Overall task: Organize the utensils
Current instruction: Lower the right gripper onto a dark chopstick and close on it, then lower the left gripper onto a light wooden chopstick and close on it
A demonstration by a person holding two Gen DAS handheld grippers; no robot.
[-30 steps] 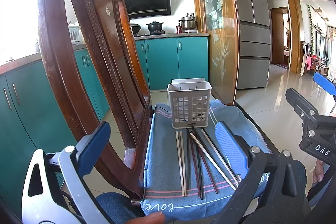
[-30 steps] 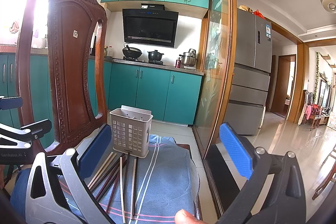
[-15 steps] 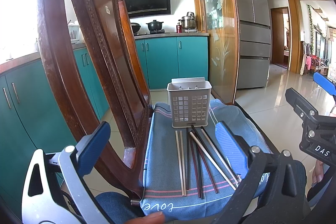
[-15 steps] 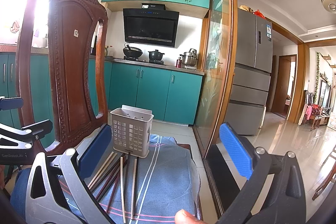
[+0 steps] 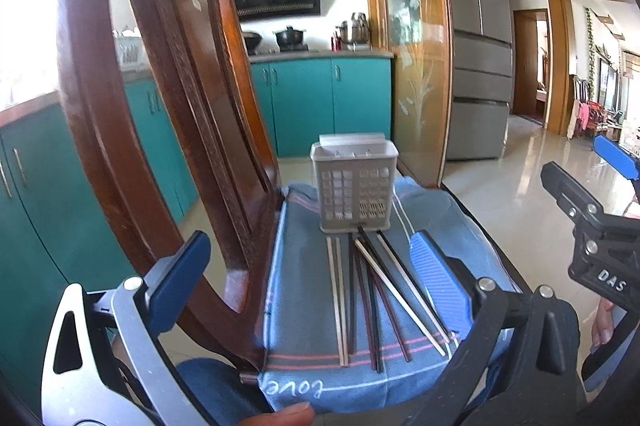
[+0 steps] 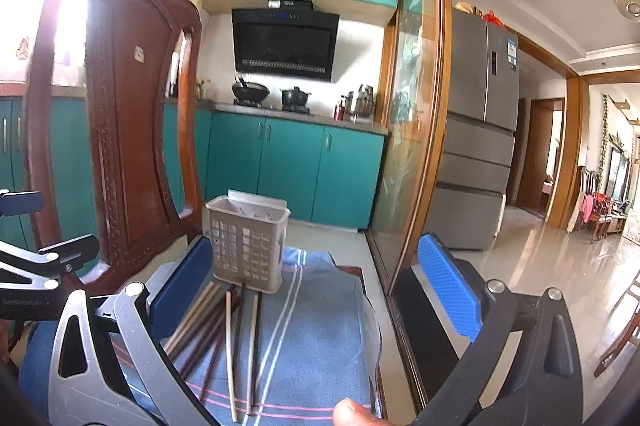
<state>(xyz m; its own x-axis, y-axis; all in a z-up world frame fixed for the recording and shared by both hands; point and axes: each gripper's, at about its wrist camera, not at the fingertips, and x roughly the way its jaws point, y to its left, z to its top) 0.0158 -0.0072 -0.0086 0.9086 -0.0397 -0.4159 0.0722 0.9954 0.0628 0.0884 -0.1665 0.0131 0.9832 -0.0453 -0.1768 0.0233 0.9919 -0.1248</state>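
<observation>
Both claws gape wide and empty. Left claw (image 5: 308, 274) sits nearer: chopsticks (image 5: 372, 294) lie fanned on the blue cloth (image 5: 304, 266) between its fingers, long axes running near-to-far toward the holder (image 5: 354, 186); right claw (image 6: 320, 290) hangs right of them.

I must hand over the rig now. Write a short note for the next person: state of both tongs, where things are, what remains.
Left tongs: open, holding nothing.
Right tongs: open, holding nothing.
The chopsticks all lie loose on the blue cloth over the chair seat, in front of the grey holder, which stands upright at the far end.
Done: nothing visible; no chopstick sticks out of the holder.
Left: pick up the chopsticks and stand them in the holder.
</observation>
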